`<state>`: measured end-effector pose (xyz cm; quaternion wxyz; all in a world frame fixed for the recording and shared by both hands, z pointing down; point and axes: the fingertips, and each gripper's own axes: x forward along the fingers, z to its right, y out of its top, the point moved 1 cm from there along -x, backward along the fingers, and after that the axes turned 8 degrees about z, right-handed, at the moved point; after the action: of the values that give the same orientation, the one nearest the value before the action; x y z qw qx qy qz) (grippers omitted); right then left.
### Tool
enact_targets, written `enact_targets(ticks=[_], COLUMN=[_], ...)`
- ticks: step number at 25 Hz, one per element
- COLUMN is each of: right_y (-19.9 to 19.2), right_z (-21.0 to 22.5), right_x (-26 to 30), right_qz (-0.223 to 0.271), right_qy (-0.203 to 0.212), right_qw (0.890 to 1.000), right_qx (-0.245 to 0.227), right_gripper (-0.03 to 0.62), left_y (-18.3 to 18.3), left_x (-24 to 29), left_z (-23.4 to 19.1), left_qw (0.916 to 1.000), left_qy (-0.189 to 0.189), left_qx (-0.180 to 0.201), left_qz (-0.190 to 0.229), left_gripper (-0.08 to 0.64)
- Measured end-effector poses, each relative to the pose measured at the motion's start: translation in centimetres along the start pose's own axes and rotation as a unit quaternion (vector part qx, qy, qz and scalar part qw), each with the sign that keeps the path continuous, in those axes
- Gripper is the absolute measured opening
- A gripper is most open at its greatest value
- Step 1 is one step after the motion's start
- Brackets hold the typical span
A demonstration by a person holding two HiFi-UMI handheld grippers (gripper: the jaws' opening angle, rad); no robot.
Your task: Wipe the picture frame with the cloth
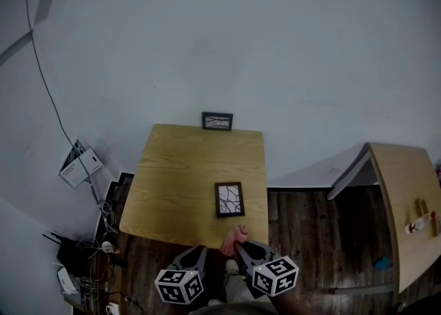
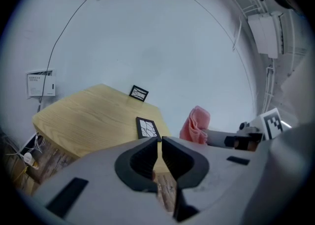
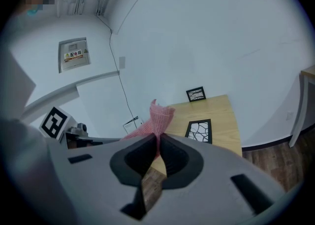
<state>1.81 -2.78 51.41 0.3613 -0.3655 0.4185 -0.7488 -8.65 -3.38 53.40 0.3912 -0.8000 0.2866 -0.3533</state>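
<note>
A black picture frame [image 1: 229, 199] [image 2: 147, 128] [image 3: 199, 131] with a branching-line print lies flat on the wooden table [image 1: 179, 176], near its front right corner. My right gripper [image 1: 242, 246] [image 3: 159, 137] is shut on a pink cloth [image 1: 233, 238] [image 3: 160, 115] [image 2: 197, 124], which sticks up from its jaws. It hovers off the table's near edge, short of the frame. Beside it on the left, my left gripper [image 1: 196, 250] [image 2: 160, 140] has its jaws drawn together to a thin slit with nothing between them.
A second small frame [image 1: 217, 121] [image 2: 139, 93] [image 3: 196, 93] stands against the white wall at the table's far edge. A light wooden desk [image 1: 406, 196] stands at the right. Cables and boxes [image 1: 89, 251] clutter the floor at the left, and dark wood floor lies below the grippers.
</note>
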Motion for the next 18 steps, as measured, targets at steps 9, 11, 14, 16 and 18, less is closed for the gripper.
enact_targets(ticks=[9, 11, 14, 16, 18], right_y=[-1.4, -1.7, -2.1, -2.3, -2.6], right_z=[-4.9, -5.8, -6.8, -7.4, -8.0], right_x=[-5.0, -5.9, -6.8, -7.3, -7.7], right_qz=[0.022, 0.026, 0.033, 0.037, 0.038], right_qy=[0.013, 0.016, 0.015, 0.014, 0.012], right_qw=[0.998, 0.998, 0.997, 0.997, 0.997], right_qx=[-0.054, -0.06, -0.063, -0.063, -0.068], right_gripper=[0.015, 0.015, 0.015, 0.015, 0.015], left_y=[-1.4, -1.9, -2.7, -3.2, -3.5], left_x=[-5.8, -6.8, -8.0, -8.7, -9.3], left_z=[1.7, 1.9, 2.0, 2.0, 2.0], left_qw=[0.9996, 0.9997, 0.9997, 0.9997, 0.9997], left_qy=[0.006, 0.006, 0.006, 0.001, -0.003], left_qx=[0.022, 0.019, 0.02, 0.021, 0.023], left_qz=[0.014, 0.016, 0.016, 0.013, 0.011], left_gripper=[0.023, 0.021, 0.021, 0.021, 0.02])
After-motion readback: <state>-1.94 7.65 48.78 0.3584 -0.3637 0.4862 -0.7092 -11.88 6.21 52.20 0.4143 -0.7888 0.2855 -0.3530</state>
